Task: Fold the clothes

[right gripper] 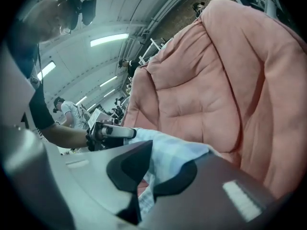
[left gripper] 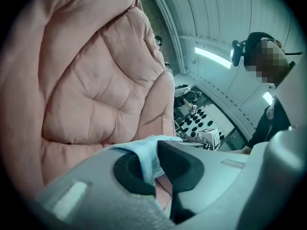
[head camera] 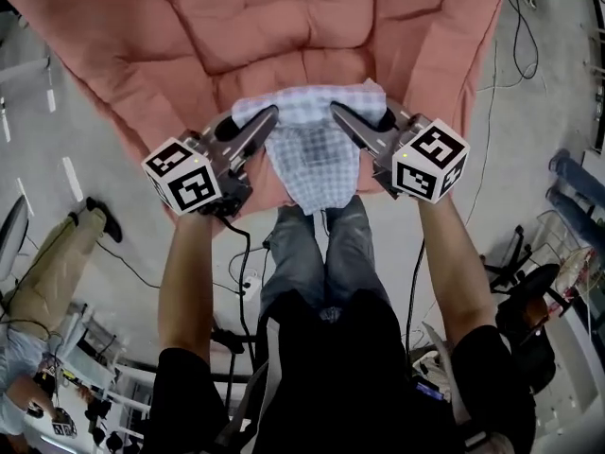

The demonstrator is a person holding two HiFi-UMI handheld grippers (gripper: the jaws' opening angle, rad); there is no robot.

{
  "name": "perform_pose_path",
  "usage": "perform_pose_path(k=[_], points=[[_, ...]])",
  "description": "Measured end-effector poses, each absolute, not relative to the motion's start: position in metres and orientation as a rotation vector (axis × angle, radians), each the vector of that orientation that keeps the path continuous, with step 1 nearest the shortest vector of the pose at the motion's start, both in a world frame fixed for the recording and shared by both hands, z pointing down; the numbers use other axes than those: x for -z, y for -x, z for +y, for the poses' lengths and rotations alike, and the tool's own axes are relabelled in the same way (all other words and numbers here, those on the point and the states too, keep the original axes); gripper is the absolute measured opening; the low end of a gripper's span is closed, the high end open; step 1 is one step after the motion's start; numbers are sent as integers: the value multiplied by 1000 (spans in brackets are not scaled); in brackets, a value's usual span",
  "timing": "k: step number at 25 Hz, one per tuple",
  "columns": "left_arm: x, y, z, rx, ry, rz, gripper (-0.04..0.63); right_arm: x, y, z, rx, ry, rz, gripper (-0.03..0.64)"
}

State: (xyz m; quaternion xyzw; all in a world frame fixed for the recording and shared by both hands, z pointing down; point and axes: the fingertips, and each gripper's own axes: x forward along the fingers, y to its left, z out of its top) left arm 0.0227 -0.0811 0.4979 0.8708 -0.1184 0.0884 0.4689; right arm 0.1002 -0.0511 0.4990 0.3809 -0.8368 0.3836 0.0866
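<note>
Got one checked garment (head camera: 317,149) up front, pale blue-and-white, strung by its top edge btwn both claws and hanging down over the front of the pink padded chair (head camera: 284,26), just above the jeans legs (head camera: 321,253). Looks thin, soft, v. light: sags in the middle, bunches at the corners, no stiffness to speak of. Prob. won't slip much, woven stuff against rubbery pads, but likely to swing and crumple if let slack. Best taken at corners or along a hem, as now, w/ the edge kept taut to hold a straight fold line.

Left gripper (head camera: 263,119): clamped on the left top corner, material squeezed btwn the dark pads (left gripper: 127,174), plain to see in the left gripper view. Right gripper (head camera: 342,116): same story, closed on the right top corner, w/ checked material spilling out either side of the jaws.

Counting now: 1 garment, 2 grippers, 2 marker cubes (head camera: 184,173), 1 chair. No other clothes in sight, no finished pile either. Can't tell the type, shirt or shorts, too bunched. Reckon early days for the fold.
</note>
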Motion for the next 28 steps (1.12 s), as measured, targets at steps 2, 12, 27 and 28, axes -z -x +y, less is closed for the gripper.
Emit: perform_pose_path(k=[2,12,27,28], points=[[-505,-21,-66,-234,-2131,-272,26,-505,-97,-34,-1183,-1138,-2476,14],[-550,8,56,-369,-2108,-242,29,-550,-66,90,-1265,-1064,-2355,15],[-626,18,184,-641,-2026,-314,83,-622,-66,211,-1273,-887,-2192,66],[-629,19,187,-667,-2030,-321,95,-624,-66,214,-1275,-883,-2184,82]])
